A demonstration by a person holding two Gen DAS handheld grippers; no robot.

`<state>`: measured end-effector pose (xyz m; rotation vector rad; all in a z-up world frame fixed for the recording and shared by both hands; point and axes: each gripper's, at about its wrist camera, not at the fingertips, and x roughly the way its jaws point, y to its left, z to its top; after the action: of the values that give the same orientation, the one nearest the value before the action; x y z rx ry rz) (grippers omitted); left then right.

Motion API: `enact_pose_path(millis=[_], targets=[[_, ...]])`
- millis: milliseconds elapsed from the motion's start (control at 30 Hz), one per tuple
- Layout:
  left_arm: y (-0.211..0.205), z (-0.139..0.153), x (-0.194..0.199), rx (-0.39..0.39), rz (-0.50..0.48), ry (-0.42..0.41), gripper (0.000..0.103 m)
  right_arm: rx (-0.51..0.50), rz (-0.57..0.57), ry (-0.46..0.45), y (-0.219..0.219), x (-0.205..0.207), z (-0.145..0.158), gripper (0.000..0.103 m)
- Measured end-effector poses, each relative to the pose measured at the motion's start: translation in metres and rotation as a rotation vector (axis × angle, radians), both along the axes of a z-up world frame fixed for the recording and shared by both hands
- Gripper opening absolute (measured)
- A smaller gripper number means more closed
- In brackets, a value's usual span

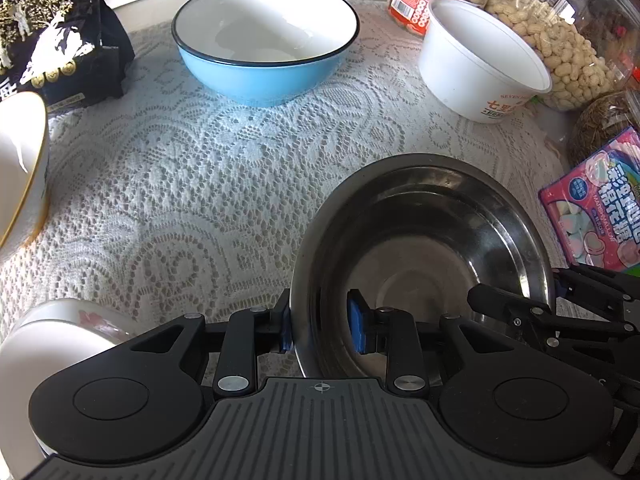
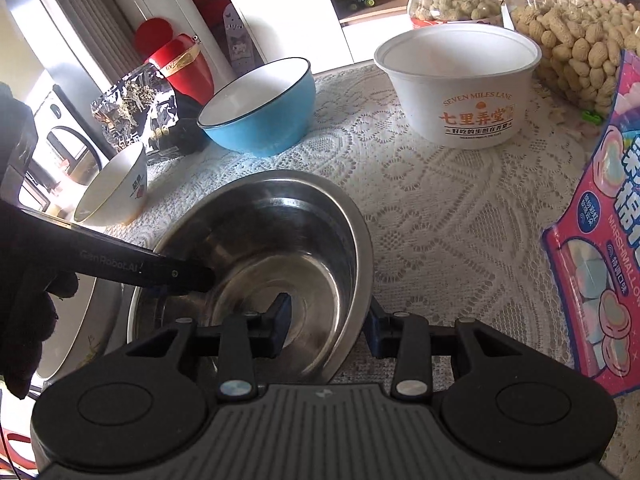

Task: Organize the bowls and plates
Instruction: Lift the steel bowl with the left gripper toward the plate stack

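A steel bowl [image 1: 420,248] [image 2: 256,240] stands on the lace cloth [image 1: 180,200]. My left gripper [image 1: 320,328] straddles its left rim, one blue pad outside against the wall and the other inside with a gap showing. One of its fingers [image 2: 172,274] reaches over that rim in the right wrist view. My right gripper [image 2: 328,320] [image 1: 516,300] straddles the opposite rim, its inner pad apart from the wall. Farther back are a blue bowl [image 1: 264,76] [image 2: 260,120] and a white paper bowl [image 1: 480,68] [image 2: 460,92]. A gold-rimmed white bowl [image 1: 20,168] [image 2: 116,188] sits at the left.
A white dish [image 1: 52,336] [image 2: 80,320] lies beside the steel bowl, partly under my left gripper. A pink marshmallow bag [image 1: 600,208] [image 2: 600,260] and peanut jars [image 1: 560,40] crowd the right side. A black packet [image 1: 52,40] stands at the back left. A dark-gloved hand [image 2: 24,300] holds the left gripper.
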<state>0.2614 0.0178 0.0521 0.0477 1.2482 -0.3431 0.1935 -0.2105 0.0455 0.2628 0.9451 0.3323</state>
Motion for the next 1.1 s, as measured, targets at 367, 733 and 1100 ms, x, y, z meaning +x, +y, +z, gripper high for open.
enact_pose_path(millis=[367, 733, 1100], targets=[[0.001, 0.029, -0.024, -0.028, -0.024, -0.069, 0.030, -0.028, -0.008, -0.033, 0.001, -0.018, 0.023, 0.038], [0.071, 0.114, -0.071, -0.074, 0.060, -0.226, 0.030, -0.084, 0.099, -0.227, 0.057, -0.036, 0.110, 0.038], [0.181, 0.146, -0.117, -0.071, 0.243, -0.300, 0.031, -0.076, 0.305, -0.299, 0.172, -0.032, 0.144, 0.038]])
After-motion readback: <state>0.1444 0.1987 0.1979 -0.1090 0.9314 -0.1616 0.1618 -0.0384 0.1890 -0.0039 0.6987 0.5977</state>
